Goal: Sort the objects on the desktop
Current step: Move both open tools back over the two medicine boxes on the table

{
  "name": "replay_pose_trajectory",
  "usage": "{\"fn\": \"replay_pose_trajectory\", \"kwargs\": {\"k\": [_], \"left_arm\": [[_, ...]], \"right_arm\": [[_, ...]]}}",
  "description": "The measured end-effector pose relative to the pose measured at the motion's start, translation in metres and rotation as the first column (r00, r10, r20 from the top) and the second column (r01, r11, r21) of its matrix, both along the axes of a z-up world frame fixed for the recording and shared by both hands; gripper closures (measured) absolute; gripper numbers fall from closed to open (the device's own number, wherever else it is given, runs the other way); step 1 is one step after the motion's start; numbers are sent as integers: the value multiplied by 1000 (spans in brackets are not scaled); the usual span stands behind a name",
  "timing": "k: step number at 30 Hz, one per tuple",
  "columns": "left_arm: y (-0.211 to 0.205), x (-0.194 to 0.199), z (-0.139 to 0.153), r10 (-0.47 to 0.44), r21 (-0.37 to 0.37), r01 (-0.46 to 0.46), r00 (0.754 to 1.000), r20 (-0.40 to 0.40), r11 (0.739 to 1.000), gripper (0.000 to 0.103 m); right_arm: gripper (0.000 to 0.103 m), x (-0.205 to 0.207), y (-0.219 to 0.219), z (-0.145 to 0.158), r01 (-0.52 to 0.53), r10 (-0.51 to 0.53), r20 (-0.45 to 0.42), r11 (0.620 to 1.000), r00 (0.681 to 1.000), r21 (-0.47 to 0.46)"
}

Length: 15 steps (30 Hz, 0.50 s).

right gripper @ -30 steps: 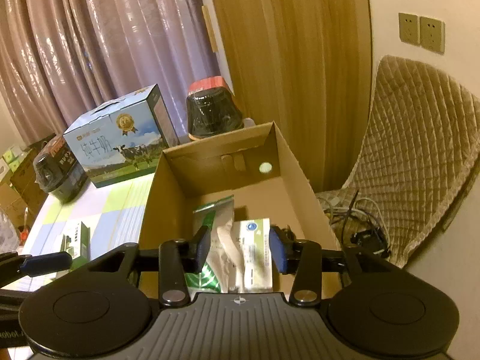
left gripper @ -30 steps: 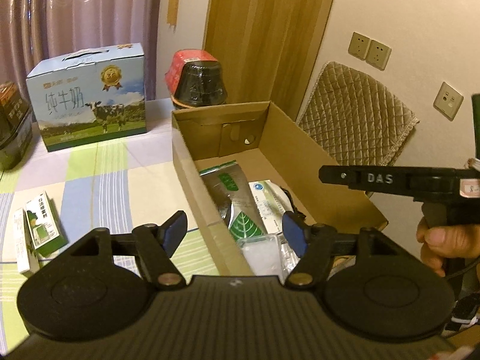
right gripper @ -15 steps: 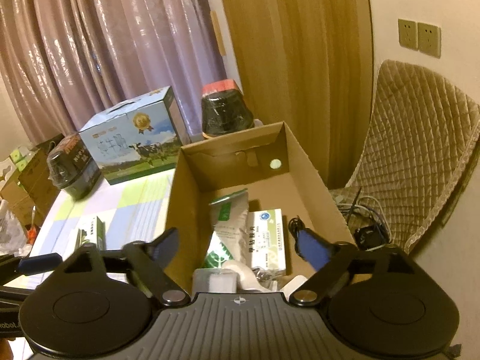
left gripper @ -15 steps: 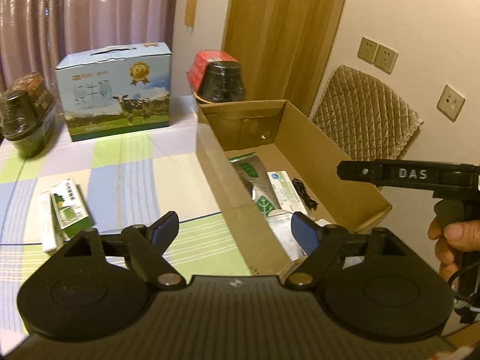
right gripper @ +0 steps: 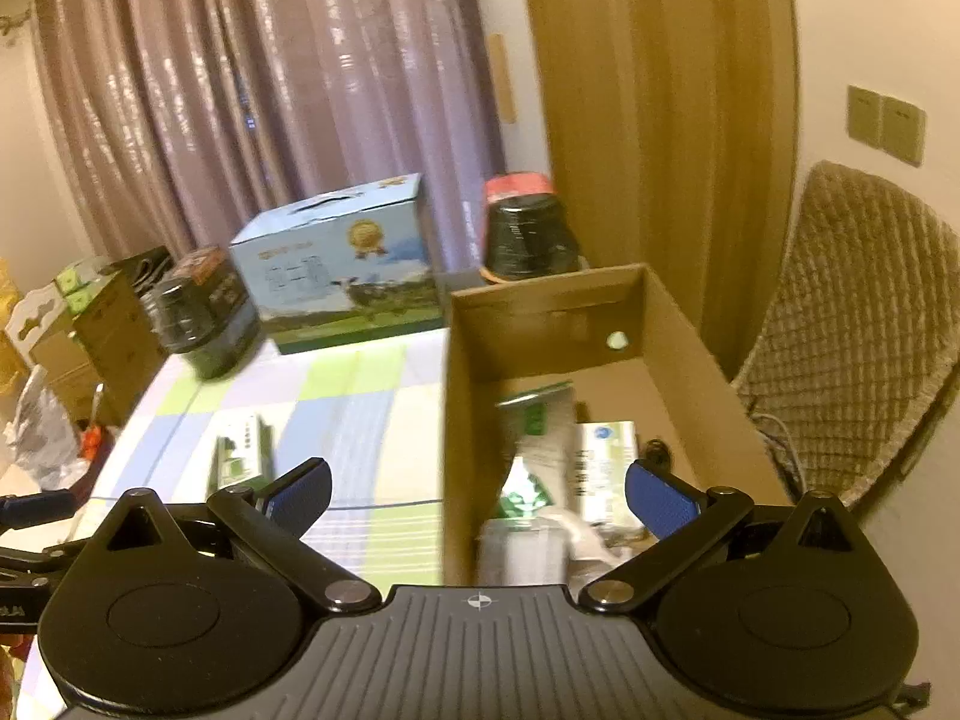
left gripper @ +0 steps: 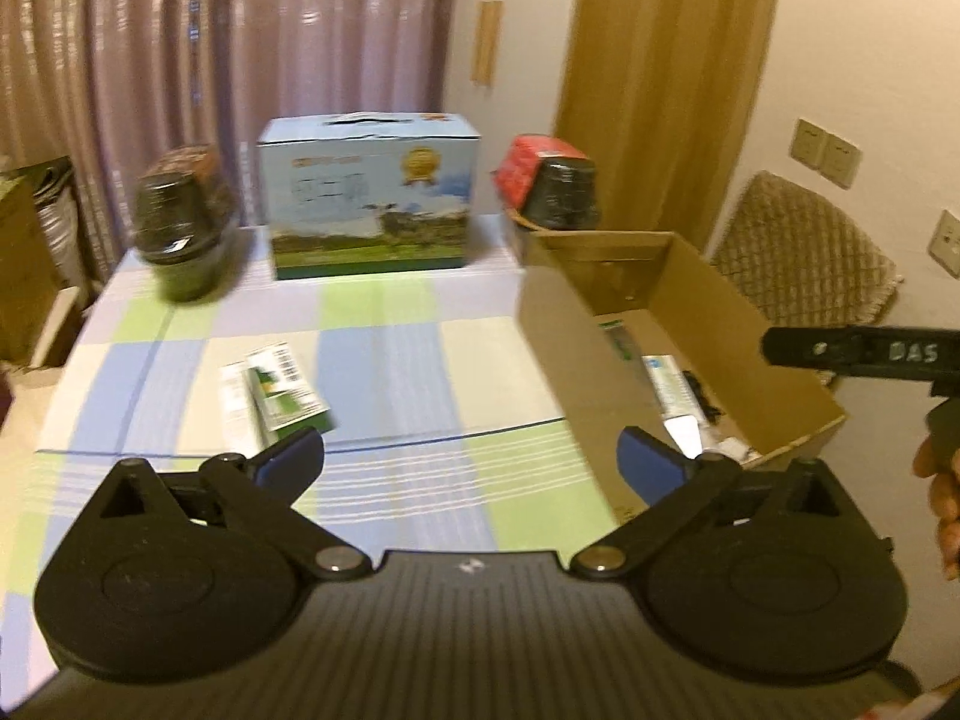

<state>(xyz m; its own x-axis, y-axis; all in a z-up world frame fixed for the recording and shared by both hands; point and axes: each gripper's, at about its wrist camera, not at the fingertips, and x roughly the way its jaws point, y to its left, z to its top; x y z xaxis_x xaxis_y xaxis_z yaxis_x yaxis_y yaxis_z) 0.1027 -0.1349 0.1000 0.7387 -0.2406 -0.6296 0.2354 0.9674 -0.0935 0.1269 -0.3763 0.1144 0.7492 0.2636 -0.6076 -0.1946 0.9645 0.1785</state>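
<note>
Both grippers have pulled back from the cardboard box (right gripper: 672, 324). The left gripper (left gripper: 471, 459) and right gripper (right gripper: 477, 495) are opening wide, with nothing between their jaws. The packets now lie in the box. The small boxes (left gripper: 273, 390) on the table (left gripper: 390, 360) probably go next.

A home room is suggested by pleated curtains (left gripper: 180, 60), a checked tablecloth (left gripper: 384, 360), a wooden door (right gripper: 660, 120) and a quilted chair (right gripper: 870, 330).
</note>
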Motion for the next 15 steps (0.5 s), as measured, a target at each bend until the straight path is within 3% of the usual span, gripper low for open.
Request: {"fn": "replay_pose_trajectory", "kwargs": {"k": [15], "left_arm": [[107, -29, -8, 175, 38, -174, 984, -17, 984, 1]], "right_arm": [[2, -13, 85, -6, -146, 146, -3, 989, 989, -7]]}}
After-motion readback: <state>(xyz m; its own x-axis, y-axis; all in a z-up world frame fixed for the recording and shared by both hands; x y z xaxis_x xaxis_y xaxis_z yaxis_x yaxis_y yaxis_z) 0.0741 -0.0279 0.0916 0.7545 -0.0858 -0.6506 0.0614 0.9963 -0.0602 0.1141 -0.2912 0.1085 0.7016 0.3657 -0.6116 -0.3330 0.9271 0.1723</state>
